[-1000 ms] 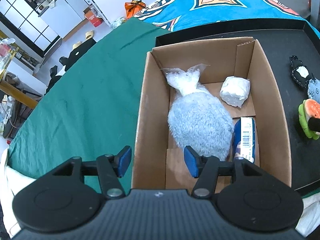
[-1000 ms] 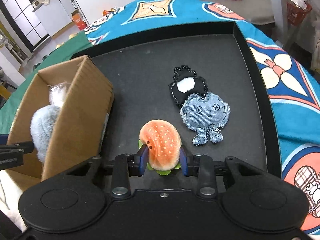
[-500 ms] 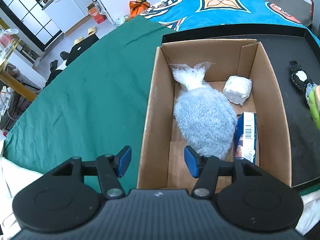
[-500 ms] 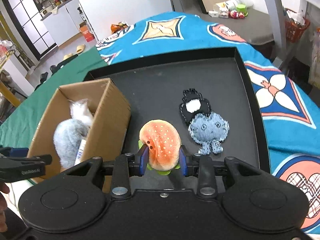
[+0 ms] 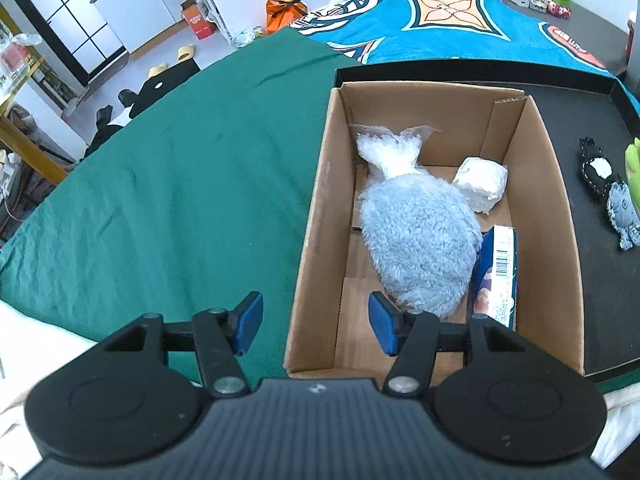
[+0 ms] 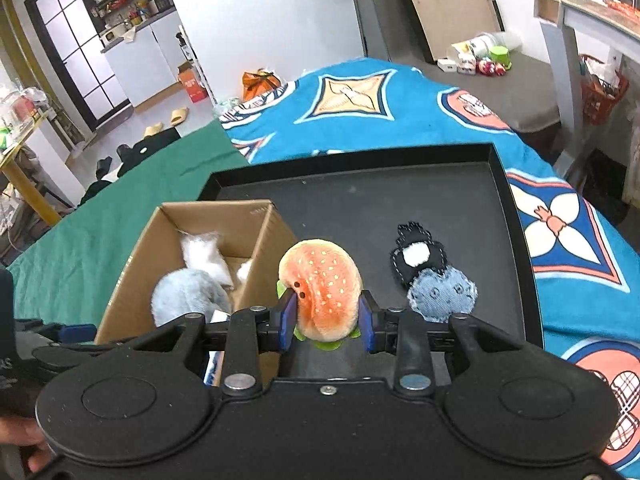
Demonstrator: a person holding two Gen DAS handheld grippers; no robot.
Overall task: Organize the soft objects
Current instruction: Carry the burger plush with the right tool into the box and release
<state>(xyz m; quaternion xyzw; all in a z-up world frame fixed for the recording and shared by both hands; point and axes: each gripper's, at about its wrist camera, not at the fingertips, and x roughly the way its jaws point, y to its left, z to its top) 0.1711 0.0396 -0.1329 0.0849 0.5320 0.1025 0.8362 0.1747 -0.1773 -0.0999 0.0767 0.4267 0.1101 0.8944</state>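
On the left lies the green cloth (image 5: 168, 184), with nothing on it. The left gripper (image 5: 316, 328) hangs over the near left wall of the cardboard box (image 5: 316, 216), and its blue pads are wide apart with nothing between them. Inside the box sit a fluffy gray toy (image 5: 420, 240) in a clear bag, a white bundle (image 5: 482, 184) and a blue packet (image 5: 498, 276). The front left of the box floor looks bare, so I think there is room there.

The right gripper (image 6: 327, 316) is squeezed tight on the burger toy (image 6: 322, 284), up in the air. The box (image 6: 192, 248) lies to its left, and its right wall stands just beside the toy. That wall is the edge to get over. To the right, the black patch toy (image 6: 418, 256) and the denim toy (image 6: 442, 294) lie on the black tray (image 6: 516, 216), touching each other.
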